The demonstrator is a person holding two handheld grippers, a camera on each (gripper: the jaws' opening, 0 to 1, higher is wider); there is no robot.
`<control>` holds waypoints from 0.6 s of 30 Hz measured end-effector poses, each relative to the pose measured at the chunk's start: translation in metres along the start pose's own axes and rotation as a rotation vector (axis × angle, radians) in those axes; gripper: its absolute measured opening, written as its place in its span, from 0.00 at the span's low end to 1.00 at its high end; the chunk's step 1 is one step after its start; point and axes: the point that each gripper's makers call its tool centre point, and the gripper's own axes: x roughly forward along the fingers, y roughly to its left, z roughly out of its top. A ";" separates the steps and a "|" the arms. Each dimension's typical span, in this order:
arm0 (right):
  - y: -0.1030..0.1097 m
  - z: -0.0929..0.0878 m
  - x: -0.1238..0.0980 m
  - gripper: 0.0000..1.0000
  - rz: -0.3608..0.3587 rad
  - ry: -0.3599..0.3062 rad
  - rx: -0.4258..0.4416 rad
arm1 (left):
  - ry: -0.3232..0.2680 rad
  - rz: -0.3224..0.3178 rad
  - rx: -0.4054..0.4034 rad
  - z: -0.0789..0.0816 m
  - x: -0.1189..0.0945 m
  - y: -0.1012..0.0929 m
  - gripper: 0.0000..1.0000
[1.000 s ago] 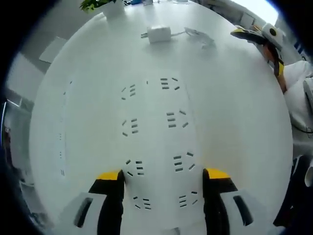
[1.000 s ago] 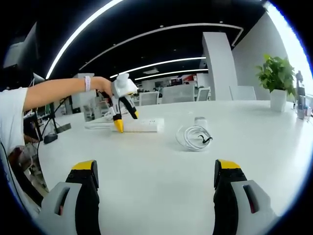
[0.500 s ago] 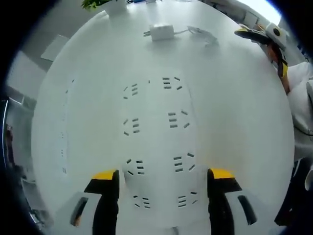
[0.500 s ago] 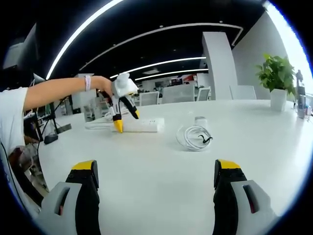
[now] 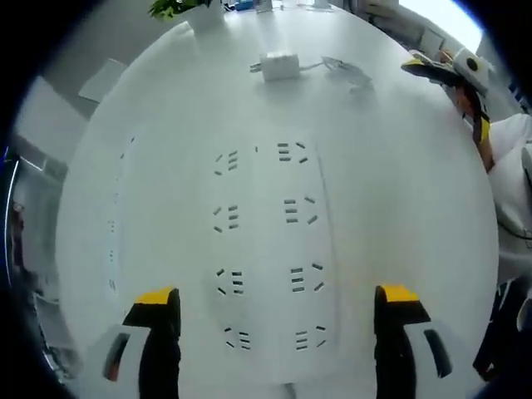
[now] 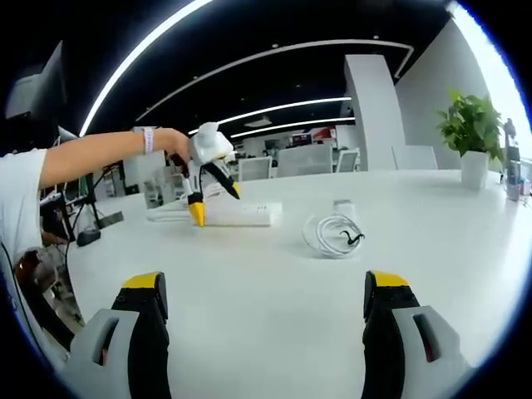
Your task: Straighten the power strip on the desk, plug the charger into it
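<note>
Left gripper (image 5: 278,320) poised straight over the white power strip (image 5: 266,249), jaws spread wide, one either side of it, mid-frame on the white surface (image 5: 399,183). Charger (image 5: 280,66) up at top centre, coiled cable (image 6: 332,233) just beside it. Right gripper (image 6: 262,312) low, jaws wide apart, gripping nothing. Potted plant (image 6: 472,133) far right.

On the desk (image 6: 274,291), the power strip (image 6: 233,214) lies left of the coiled charger (image 6: 337,229); a plant (image 6: 470,133) stands far right.
</note>
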 end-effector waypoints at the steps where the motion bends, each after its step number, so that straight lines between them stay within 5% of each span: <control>1: 0.000 0.000 0.000 0.98 0.001 -0.001 0.000 | -0.004 0.005 -0.004 0.000 0.000 0.000 0.99; 18: 0.007 0.004 -0.004 0.98 0.018 -0.017 0.002 | -0.195 0.116 -0.142 0.009 -0.016 0.009 0.99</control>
